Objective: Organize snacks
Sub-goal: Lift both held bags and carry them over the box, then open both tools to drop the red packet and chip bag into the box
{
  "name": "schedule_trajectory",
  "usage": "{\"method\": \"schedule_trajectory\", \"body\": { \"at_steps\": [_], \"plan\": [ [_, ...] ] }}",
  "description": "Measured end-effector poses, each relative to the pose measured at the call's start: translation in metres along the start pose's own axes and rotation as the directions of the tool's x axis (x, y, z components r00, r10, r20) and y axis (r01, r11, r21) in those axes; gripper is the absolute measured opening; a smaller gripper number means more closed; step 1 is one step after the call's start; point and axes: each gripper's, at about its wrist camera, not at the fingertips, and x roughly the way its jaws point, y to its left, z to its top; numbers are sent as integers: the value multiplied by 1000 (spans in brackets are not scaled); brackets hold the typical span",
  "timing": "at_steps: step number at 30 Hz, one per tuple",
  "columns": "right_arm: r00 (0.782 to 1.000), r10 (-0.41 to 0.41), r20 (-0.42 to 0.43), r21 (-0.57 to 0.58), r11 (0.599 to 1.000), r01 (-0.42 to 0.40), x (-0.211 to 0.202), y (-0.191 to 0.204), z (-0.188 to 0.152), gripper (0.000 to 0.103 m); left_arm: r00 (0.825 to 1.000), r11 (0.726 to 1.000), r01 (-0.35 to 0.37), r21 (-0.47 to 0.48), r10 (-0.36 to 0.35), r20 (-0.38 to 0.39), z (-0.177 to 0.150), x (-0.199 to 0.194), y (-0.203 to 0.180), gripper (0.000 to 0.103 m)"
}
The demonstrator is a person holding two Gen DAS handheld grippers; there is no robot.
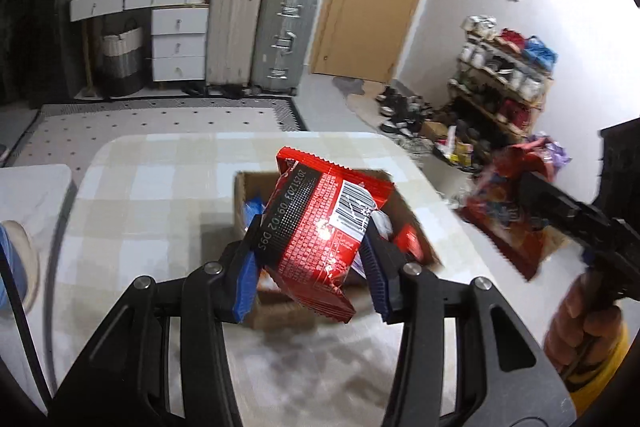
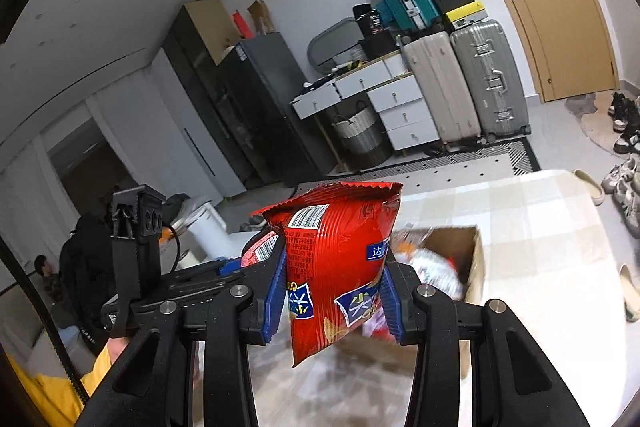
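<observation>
Up above the worktop (image 1: 160, 187), with its pale checked cloth, both claws carry snack bags. The left claw (image 1: 310, 269) is clamped on a red packet (image 1: 320, 227) with a barcode and a printed date strip; its blue pads press the packet from both sides, and the packet hangs tilted over the cardboard box (image 1: 244, 195).

That box stands open on the worktop. Inside it, from the left wrist view, a blue wrapper (image 1: 253, 213) lies against the left wall, a white packet (image 1: 382, 225) sits behind the held one, and another red packet (image 1: 412, 241) rests toward the right wall. From the right wrist view the same box (image 2: 476, 259) shows white and red wrappers (image 2: 434, 273), blurred, so what they are cannot be told.

The right claw (image 2: 330, 291) grips a red chip bag (image 2: 340, 247) with blue labels, the bag pinched between the blue pads and standing upright, its crimped top edge up, just left of the box in that view. In the left wrist view this bag (image 1: 504, 215) appears blurred off the worktop's right edge, with a hand (image 1: 580, 327) on the handle below.
</observation>
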Motion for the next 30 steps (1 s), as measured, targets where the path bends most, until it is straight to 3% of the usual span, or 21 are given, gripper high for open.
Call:
{"method": "schedule_trajectory", "body": {
  "at_steps": [6, 15, 30],
  "plan": [
    [998, -40, -39, 2, 999, 40, 30, -15, 24, 41, 998, 999, -46, -2, 45, -52, 25, 47, 2, 42],
    [995, -62, -78, -16, 998, 61, 62, -27, 34, 41, 993, 999, -29, 25, 31, -115, 33, 97, -6, 42],
    [987, -97, -129, -24, 995, 94, 86, -33, 25, 42, 987, 998, -31, 48, 38, -156, 15, 122, -2, 43]
  ]
}}
